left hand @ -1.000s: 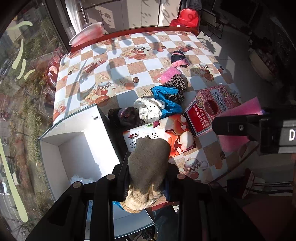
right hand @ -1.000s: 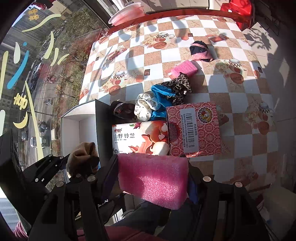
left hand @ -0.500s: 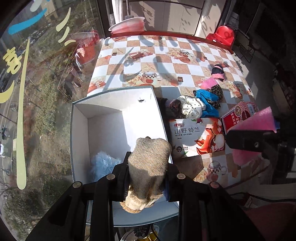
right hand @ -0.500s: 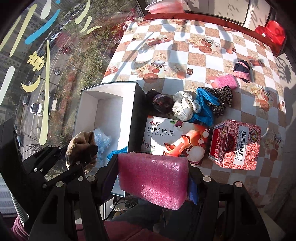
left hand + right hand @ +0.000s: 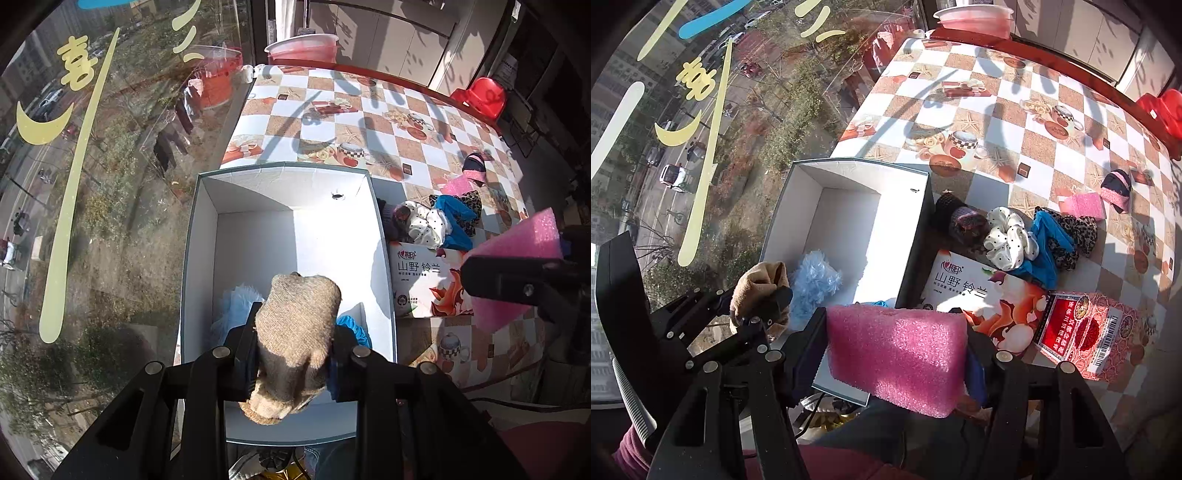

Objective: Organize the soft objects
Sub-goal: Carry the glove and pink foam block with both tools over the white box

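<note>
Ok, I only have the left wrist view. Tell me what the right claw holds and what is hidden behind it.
Observer: The right claw is shut on a pink foam block, gripped at both ends.
Operator: Now say what lies behind it on the table.
Observer: A red box with a barcode sits right of the flowered box.
Operator: Report what my own load hides below it.
Observer: A fluffy light-blue piece lies in the white box, near its left wall.
</note>
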`<state>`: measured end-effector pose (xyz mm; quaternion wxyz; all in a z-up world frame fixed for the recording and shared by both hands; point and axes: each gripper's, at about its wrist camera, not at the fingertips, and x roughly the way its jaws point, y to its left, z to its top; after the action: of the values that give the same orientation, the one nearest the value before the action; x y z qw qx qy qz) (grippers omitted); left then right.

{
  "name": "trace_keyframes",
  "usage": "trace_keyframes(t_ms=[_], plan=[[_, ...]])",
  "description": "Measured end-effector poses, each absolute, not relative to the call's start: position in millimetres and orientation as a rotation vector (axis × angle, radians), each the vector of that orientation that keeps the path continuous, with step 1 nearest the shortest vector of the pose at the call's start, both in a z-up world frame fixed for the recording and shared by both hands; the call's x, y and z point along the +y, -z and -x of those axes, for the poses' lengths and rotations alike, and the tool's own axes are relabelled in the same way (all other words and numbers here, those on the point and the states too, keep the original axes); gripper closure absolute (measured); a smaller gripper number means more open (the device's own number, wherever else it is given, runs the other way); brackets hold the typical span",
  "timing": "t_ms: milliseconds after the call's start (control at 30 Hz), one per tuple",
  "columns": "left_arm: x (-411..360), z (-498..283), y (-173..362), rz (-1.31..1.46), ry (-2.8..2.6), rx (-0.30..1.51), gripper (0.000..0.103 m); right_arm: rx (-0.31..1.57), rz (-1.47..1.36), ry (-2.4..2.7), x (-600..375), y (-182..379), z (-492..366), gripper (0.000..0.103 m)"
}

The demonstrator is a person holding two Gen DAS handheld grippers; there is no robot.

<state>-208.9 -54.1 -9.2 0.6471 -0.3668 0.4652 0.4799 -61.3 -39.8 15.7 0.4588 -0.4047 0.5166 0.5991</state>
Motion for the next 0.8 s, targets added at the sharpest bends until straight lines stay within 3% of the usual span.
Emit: trace_keyframes(t_ms=[800], plan=[[-51.0, 217.5, 16.8, 0.871, -1.118, 1.060, 0.072, 1.241, 1.050, -1.534, -26.1, -14.2, 85.1, 0.037]])
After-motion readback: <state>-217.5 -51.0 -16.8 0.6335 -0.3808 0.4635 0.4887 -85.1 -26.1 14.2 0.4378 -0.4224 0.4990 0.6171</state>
